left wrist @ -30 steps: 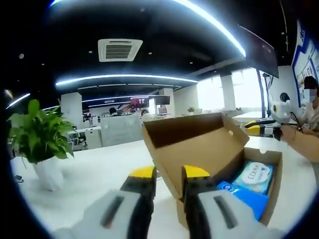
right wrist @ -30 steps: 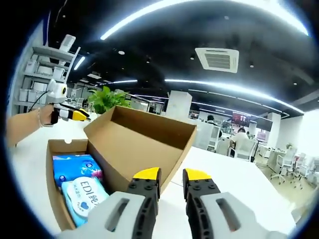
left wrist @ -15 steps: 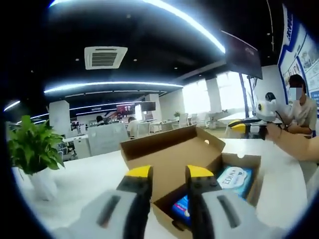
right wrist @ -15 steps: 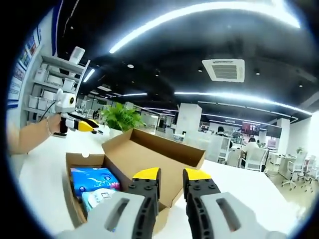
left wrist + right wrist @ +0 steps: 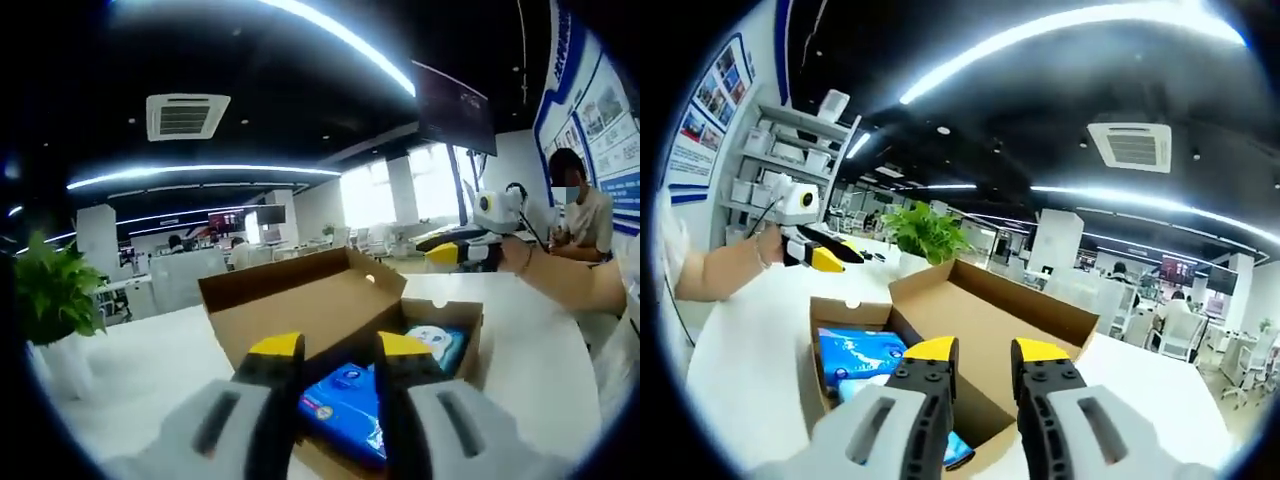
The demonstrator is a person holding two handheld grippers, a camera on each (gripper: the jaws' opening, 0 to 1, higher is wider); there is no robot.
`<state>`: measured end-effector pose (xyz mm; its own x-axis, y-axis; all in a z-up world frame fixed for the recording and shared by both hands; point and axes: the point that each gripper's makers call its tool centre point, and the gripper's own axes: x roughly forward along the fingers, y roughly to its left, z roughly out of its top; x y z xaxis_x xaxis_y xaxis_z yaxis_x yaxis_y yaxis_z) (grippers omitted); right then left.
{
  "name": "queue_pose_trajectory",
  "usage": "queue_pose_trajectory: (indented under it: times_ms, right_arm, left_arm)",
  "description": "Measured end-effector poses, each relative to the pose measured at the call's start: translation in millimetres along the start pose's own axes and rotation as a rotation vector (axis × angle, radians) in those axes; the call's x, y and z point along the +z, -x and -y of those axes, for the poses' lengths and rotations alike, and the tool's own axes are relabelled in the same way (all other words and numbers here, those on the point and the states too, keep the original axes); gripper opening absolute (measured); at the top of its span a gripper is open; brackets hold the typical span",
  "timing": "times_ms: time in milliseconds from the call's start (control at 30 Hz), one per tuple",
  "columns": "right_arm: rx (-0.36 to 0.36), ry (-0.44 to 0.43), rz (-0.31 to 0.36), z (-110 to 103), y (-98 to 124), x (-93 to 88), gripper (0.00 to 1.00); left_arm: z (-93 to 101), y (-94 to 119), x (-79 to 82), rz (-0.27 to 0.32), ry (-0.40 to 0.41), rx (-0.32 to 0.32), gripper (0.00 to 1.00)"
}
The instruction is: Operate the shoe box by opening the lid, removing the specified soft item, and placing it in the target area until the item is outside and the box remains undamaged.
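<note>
The shoe box (image 5: 340, 310) sits open on the white table (image 5: 150, 370), its cardboard lid (image 5: 1010, 320) tipped back and standing up behind the tray. Inside the box lie soft wrapped packs: a blue pack (image 5: 345, 395) at the end nearest the left gripper (image 5: 335, 345), and a paler blue-and-white pack (image 5: 435, 345) at the far end of the box, touching it.

The left gripper hangs just above the near edge of the box, its yellow-tipped jaws a little apart with nothing between them. From the other side, the right gripper (image 5: 975, 347) hovers over the box in the same way, jaws parted by a narrow gap and empty; past them the blue pack (image 5: 855, 352) shows in the tray.

Beyond the box, a potted green plant (image 5: 925, 232) stands on the table. To the side of the box a person's forearm (image 5: 725, 270) reaches in holding another yellow-tipped gripper (image 5: 815, 250), well apart from the box and above the table.
</note>
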<state>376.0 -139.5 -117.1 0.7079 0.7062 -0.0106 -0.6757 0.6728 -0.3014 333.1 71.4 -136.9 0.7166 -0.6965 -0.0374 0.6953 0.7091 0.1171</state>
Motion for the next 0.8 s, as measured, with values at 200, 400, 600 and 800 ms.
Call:
queue_pose_trajectory:
  times_ms: [200, 400, 600, 800]
  right_arm:
    - [0.036, 0.022, -0.009, -5.9, -6.2, 10.8, 0.24]
    - [0.12, 0.073, -0.077, -18.6, -14.2, 16.6, 0.32]
    - [0.147, 0.104, -0.109, -22.5, -19.4, 22.9, 0.31]
    - [0.181, 0.138, -0.171, -26.3, -26.1, 16.3, 0.32]
  left_arm:
    - [1.7, 9.3, -6.8, 0.017, 0.034, -0.015, 0.28]
    - [-5.0, 11.5, -18.6, -0.015, 0.02, 0.002, 0.28]
    - [-5.5, 12.8, -21.9, -0.021, 0.041, -0.007, 0.28]
    - [-2.6, 13.4, -21.4, -0.014, 0.052, -0.016, 0.28]
